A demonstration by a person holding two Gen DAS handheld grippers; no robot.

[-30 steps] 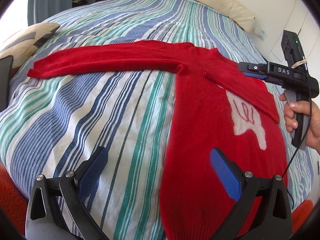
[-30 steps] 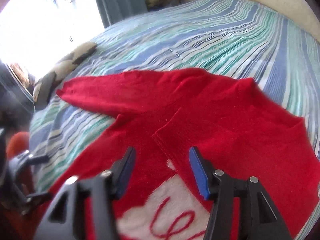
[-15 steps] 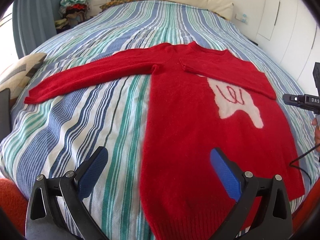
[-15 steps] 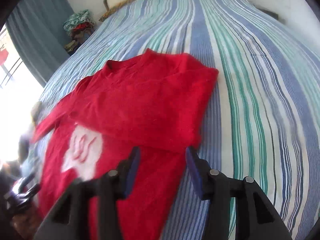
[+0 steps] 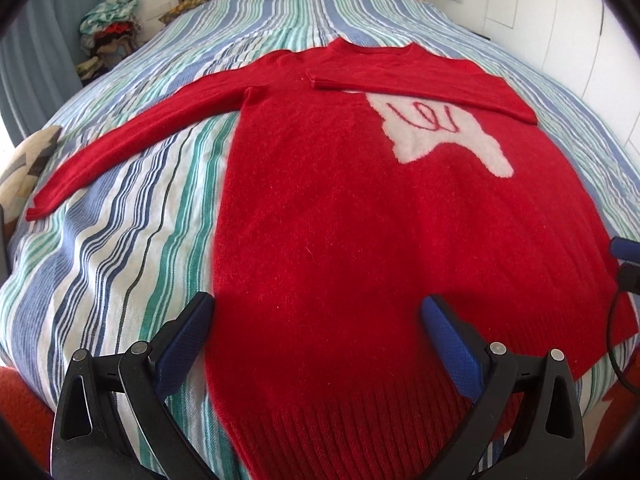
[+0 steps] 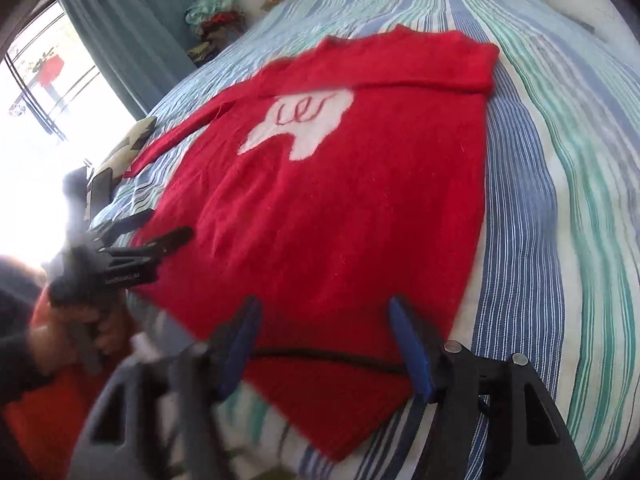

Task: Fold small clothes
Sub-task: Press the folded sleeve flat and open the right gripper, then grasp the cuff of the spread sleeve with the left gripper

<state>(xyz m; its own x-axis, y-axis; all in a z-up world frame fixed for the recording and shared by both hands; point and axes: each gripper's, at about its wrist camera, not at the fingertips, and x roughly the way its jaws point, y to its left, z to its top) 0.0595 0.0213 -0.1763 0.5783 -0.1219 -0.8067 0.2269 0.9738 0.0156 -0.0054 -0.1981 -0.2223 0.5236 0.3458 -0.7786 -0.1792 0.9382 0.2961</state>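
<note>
The red sweater [image 5: 360, 216] lies flat, front up, on the striped bed [image 5: 120, 248], its ribbed hem [image 5: 360, 432] nearest the cameras and the neck far off. One sleeve [image 5: 420, 84] is already folded across the chest, covering the top of the white patch [image 5: 444, 136]. The other sleeve [image 5: 132, 132] is stretched straight out to the side over the bedspread, its cuff near a pillow [image 5: 28, 156] at the bed's edge. So the fold looks about a third done: that sleeve has yet to come in, and the body has yet to be doubled from hem to neck.

The left tongs [image 5: 316, 340] hover above the hem, spread wide, holding nothing. The right tongs [image 6: 324, 340] hang over the sweater's near corner on their side, also spread and empty; a dark cable [image 6: 320, 356] crosses just in front of them.

The hem sits close to the foot of the bed, with little bedspread below it, so any pull toward the person risks dragging it over the edge. Beyond the neck and on the folded side there is plenty of bare bed for sweeping or shifting. The outstretched sleeve has a clear path inward over the body.
</note>
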